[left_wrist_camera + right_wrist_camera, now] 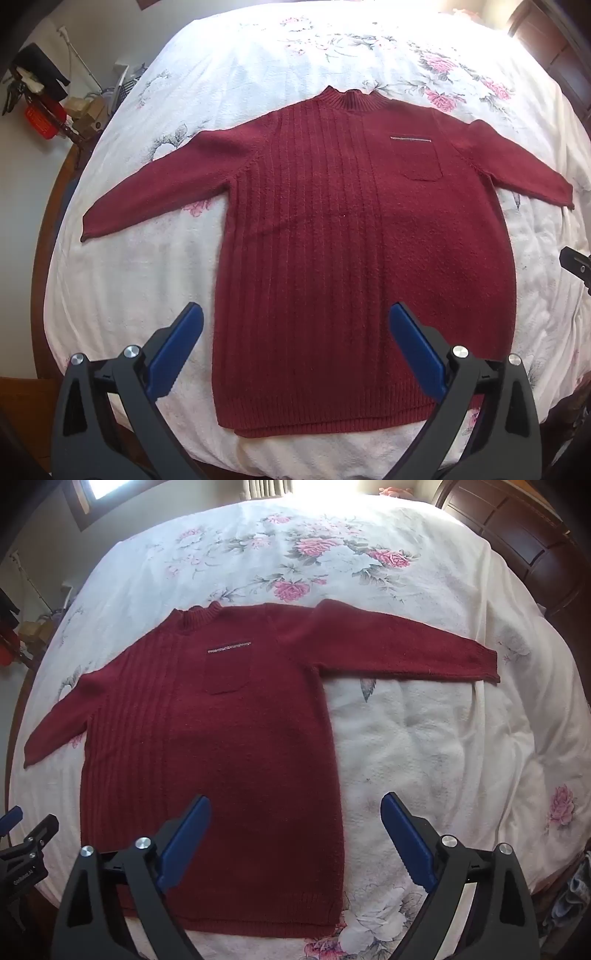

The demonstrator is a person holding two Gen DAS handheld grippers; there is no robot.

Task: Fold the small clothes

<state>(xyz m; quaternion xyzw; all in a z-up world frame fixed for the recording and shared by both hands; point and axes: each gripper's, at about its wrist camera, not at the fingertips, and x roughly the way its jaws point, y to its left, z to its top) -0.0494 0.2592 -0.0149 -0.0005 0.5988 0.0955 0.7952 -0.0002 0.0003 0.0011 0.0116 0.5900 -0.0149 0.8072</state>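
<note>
A dark red knitted sweater lies flat and face up on the bed, collar far, hem near, both sleeves spread out to the sides. It has a chest pocket with a silver trim. My left gripper hovers open above the lower part of the sweater, near its left edge. In the right wrist view the same sweater fills the left half. My right gripper hangs open over the sweater's right lower edge. Neither gripper holds anything.
The bed carries a white quilt with pink flowers. A dark wooden headboard stands at the far right. Clutter with a red item sits on the floor left of the bed. The bed's near edge lies just under the hem.
</note>
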